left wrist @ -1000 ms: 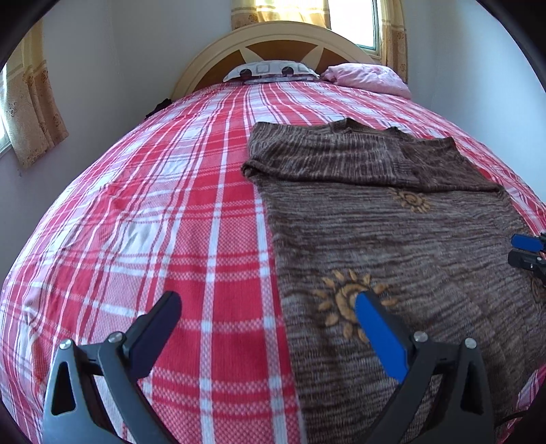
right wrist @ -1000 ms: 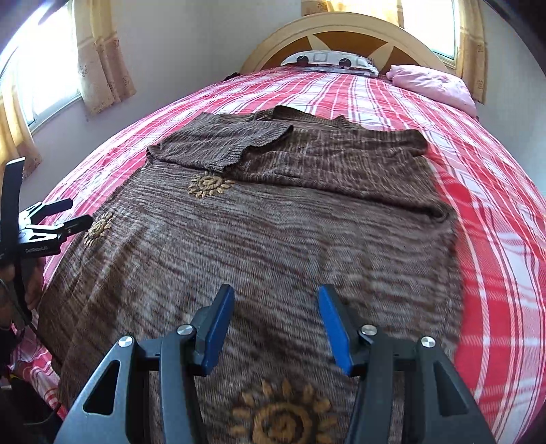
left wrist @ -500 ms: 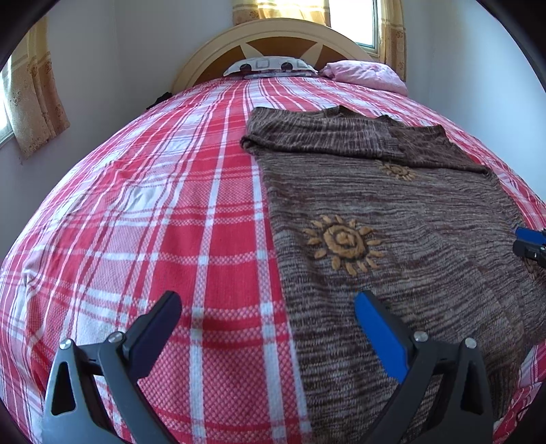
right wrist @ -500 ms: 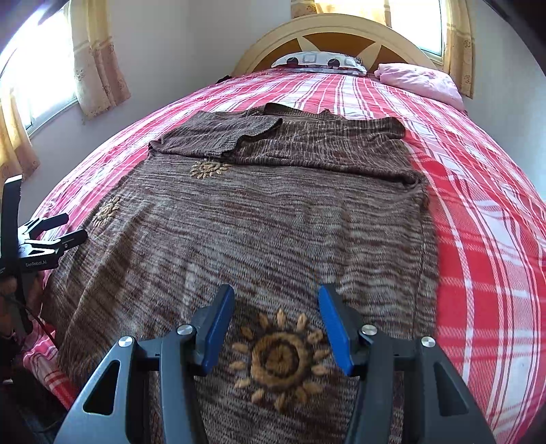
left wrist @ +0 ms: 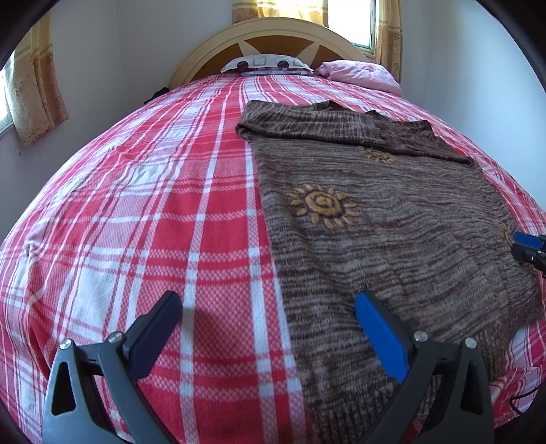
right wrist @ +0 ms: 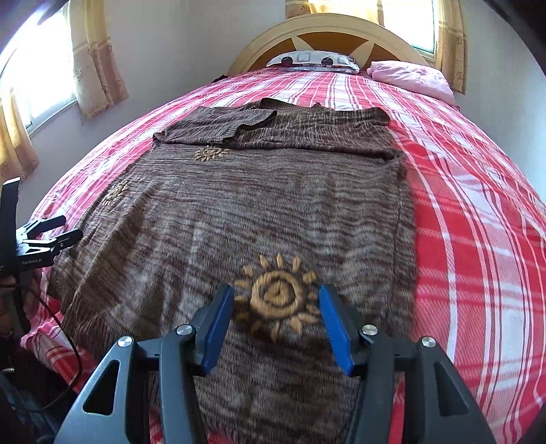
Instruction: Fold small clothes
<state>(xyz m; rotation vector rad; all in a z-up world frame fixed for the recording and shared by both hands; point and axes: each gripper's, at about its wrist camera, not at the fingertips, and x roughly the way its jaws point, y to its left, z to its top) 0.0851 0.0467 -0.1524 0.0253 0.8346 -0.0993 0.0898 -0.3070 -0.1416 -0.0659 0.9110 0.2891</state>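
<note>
Both claws hang spread and empty: the right gripper (right wrist: 276,316) over a sun motif near the hem, the left gripper (left wrist: 266,319) straddling the side edge of the brown knit sweater (left wrist: 392,222). Beyond, its sleeves lie folded across the chest on the plaid bedspread (left wrist: 153,205). A pinch that gathers bedspread, or only one knit layer, would likely skew the fold.

We count one brown knitted garment (right wrist: 259,191) spread on one bed (left wrist: 153,218) under a red plaid cover. On the garment we see three embroidered suns in the right wrist view, the nearest one (right wrist: 278,295) between the fingers. Two pillows lie at the headboard (right wrist: 327,30): one patterned (right wrist: 312,59), one pink (right wrist: 413,77). Two grippers show: left (left wrist: 266,317), right (right wrist: 276,307).
</note>
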